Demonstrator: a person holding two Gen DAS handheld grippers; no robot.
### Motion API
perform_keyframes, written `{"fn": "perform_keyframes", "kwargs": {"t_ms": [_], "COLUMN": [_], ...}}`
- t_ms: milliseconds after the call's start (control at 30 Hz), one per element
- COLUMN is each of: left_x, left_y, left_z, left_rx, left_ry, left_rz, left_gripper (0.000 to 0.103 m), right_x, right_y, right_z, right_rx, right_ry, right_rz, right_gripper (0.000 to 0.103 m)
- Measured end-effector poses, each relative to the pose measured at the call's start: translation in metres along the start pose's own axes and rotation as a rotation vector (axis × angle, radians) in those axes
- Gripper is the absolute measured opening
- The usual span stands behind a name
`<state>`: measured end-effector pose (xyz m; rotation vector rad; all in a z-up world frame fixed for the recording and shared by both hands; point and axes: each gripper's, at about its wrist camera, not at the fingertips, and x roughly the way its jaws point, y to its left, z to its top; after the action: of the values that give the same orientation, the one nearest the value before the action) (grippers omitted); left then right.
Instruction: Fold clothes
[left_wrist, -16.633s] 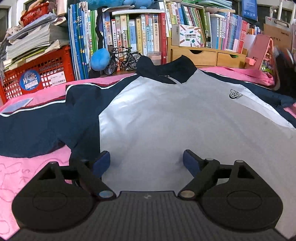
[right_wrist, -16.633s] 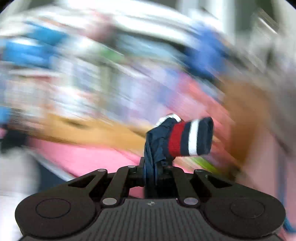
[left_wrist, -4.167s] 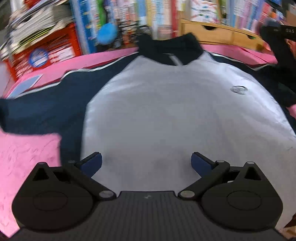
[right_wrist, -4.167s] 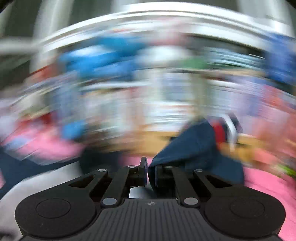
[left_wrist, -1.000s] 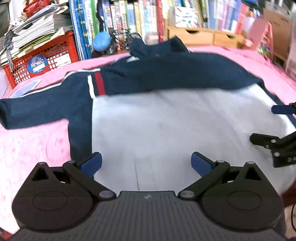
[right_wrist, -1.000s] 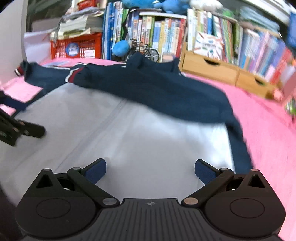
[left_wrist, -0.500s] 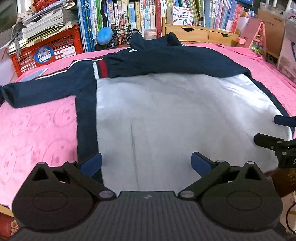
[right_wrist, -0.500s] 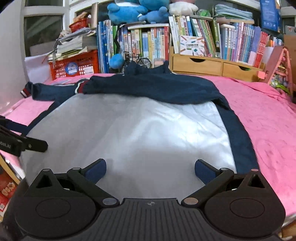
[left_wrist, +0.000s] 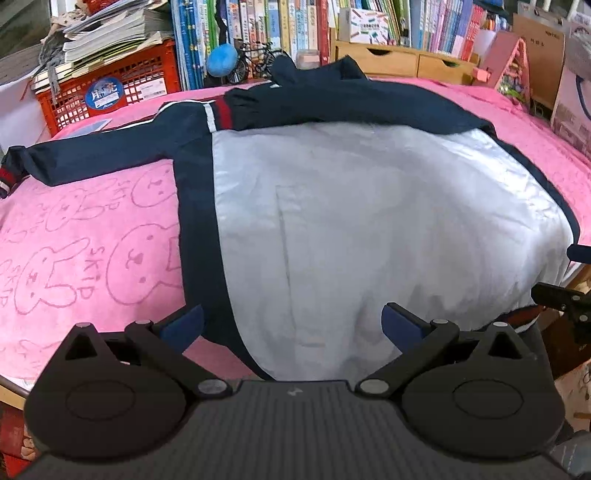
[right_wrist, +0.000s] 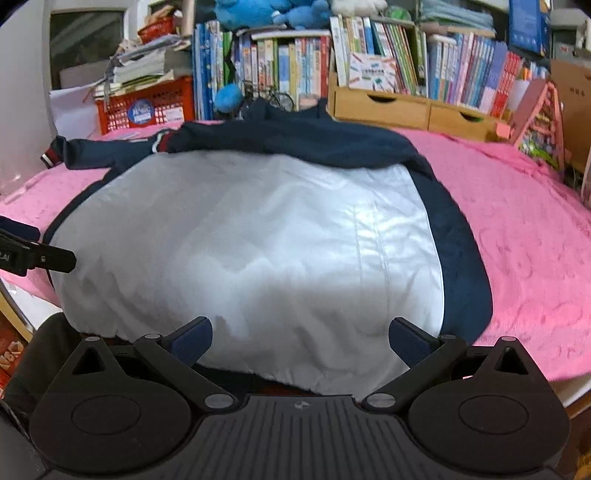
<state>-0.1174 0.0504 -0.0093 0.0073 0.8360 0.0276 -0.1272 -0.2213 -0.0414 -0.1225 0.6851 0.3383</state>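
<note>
Where jacket (left_wrist: 369, 221) overhangs blanket (left_wrist: 92, 240), hem hidden.

The right gripper (right_wrist: 301, 341) has let go of the sleeve (right_wrist: 258, 142), its jaws now wide; that sleeve lies folded across the jacket (right_wrist: 240, 251) ahead.

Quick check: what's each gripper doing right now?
Left gripper: open, holding nothing, over the jacket.
Right gripper: open, holding nothing.
</note>
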Motion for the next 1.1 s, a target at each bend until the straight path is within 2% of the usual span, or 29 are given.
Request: {"fn": "perform_keyframes", "kwargs": {"t_ms": [133, 300, 433, 600, 667, 733, 833, 867, 900, 933, 967, 1000, 1100], "left_x": [0.002, 0.017, 0.041, 0.075, 0.09, 0.107, 0.126, 0.131, 0.137, 0.14, 0.143, 0.147, 0.142], "left_y": [0.027, 0.098, 0.159, 0.237, 0.264, 0.288, 0.309, 0.312, 0.316, 0.319, 0.322, 0.325, 0.321], "left_z": [0.015, 0.049, 0.081, 0.114, 0.122, 0.128, 0.134, 0.136, 0.137, 0.137, 0.135, 0.134, 0.135], "left_rx": [-0.052, -0.201, -0.3, -0.507, -0.625, -0.718, -0.77, -0.777, -0.786, -0.802, -0.819, -0.836, -0.856], "left_ry": [-0.046, -0.114, -0.16, -0.236, -0.265, -0.277, -0.302, -0.309, -0.307, -0.304, -0.303, -0.301, -0.351], "left_rz": [0.044, 0.154, 0.326, 0.481, 0.515, 0.507, 0.476, 0.469, 0.466, 0.467, 0.469, 0.471, 0.471], "left_gripper": [0.103, 0.103, 0.103, 0.103, 0.102, 0.096, 0.067, 0.051, 0.04, 0.034, 0.015, 0.006, 0.003], "right_x": [0.003, 0.006, 0.018, 0.033, 0.04, 0.046, 0.054, 0.057, 0.06, 0.063, 0.065, 0.067, 0.071], "right_y": [0.002, 0.004, 0.013, 0.028, 0.033, 0.037, 0.041, 0.041, 0.042, 0.042, 0.042, 0.04, 0.035], "right_z": [0.009, 0.021, 0.035, 0.055, 0.062, 0.069, 0.077, 0.079, 0.081, 0.082, 0.084, 0.084, 0.085], "right_rx": [-0.024, -0.053, -0.089, -0.123, -0.133, -0.143, -0.158, -0.165, -0.172, -0.178, -0.176, -0.172, -0.158], "right_ry": [-0.022, -0.05, -0.045, -0.045, -0.042, -0.037, -0.021, -0.015, -0.008, -0.002, 0.002, 0.005, 0.013], "right_rz": [-0.002, -0.005, -0.005, -0.005, -0.012, -0.014, -0.01, -0.009, -0.009, -0.009, -0.007, -0.004, 0.005], "right_gripper": [0.103, 0.103, 0.103, 0.103, 0.103, 0.103, 0.103, 0.103, 0.103, 0.103, 0.103, 0.103, 0.103]}}
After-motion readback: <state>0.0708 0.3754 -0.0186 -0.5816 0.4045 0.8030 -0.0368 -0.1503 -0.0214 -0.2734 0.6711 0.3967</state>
